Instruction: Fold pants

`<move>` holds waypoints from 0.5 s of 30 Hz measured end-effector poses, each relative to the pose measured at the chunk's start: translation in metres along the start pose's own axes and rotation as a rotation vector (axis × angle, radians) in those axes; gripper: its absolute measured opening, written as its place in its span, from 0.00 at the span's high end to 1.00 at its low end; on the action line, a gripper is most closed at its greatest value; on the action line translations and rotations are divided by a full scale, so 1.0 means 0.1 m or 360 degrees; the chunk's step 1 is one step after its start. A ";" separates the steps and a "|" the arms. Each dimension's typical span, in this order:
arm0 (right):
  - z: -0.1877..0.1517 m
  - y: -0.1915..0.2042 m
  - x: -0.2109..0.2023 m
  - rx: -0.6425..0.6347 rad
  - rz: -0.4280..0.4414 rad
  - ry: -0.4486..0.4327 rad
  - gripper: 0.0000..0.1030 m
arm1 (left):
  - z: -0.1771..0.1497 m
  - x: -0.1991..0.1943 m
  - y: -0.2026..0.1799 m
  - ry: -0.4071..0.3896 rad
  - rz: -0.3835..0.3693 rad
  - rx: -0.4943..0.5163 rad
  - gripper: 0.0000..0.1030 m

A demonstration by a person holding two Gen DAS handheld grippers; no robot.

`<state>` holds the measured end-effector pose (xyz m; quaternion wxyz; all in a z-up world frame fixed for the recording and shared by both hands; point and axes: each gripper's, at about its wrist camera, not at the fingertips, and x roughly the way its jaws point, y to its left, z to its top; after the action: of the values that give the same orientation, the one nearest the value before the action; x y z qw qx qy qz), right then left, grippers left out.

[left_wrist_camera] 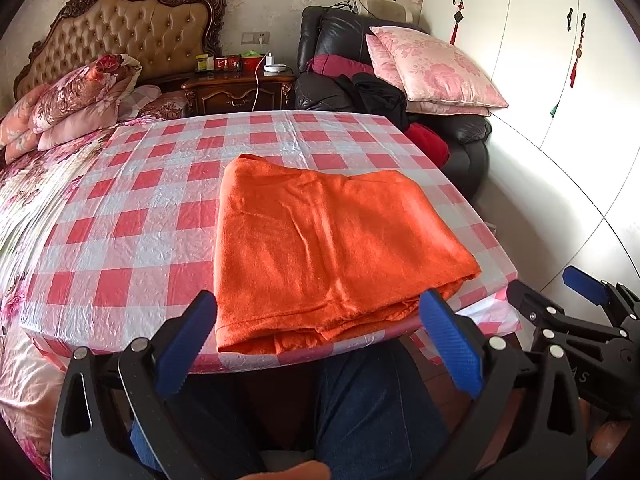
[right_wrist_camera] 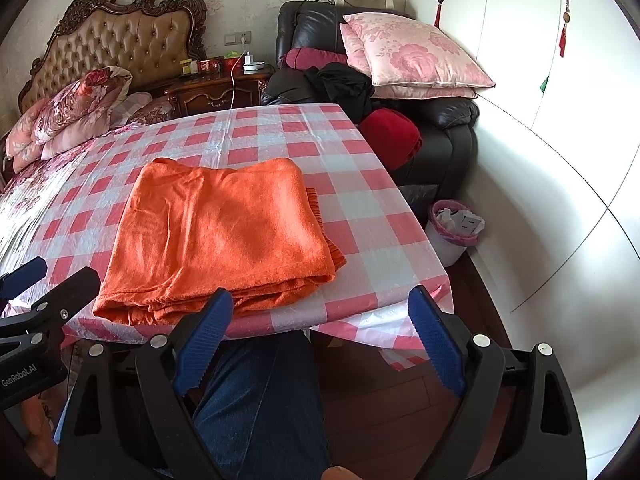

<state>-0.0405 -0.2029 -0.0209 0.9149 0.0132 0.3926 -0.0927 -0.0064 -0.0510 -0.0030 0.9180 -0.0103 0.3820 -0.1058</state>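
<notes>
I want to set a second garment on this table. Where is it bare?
Bare checked cloth lies left of the folded orange pants, and a strip behind them toward the nightstand. The near right corner is crowded: pants almost reach the table edge.

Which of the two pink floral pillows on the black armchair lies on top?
The larger pillow with the big rose print lies on top; the other pillow shows only as a strip of edge beneath it, on the armchair.
</notes>
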 end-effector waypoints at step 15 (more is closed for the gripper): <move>0.00 0.00 0.00 0.0002 0.0000 0.0001 0.16 | 0.00 0.00 -0.02 0.0005 -0.0003 0.0014 0.02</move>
<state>-0.0403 -0.2034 -0.0207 0.9148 0.0137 0.3927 -0.0929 -0.0073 -0.0531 -0.0030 0.9174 -0.0064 0.3828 -0.1084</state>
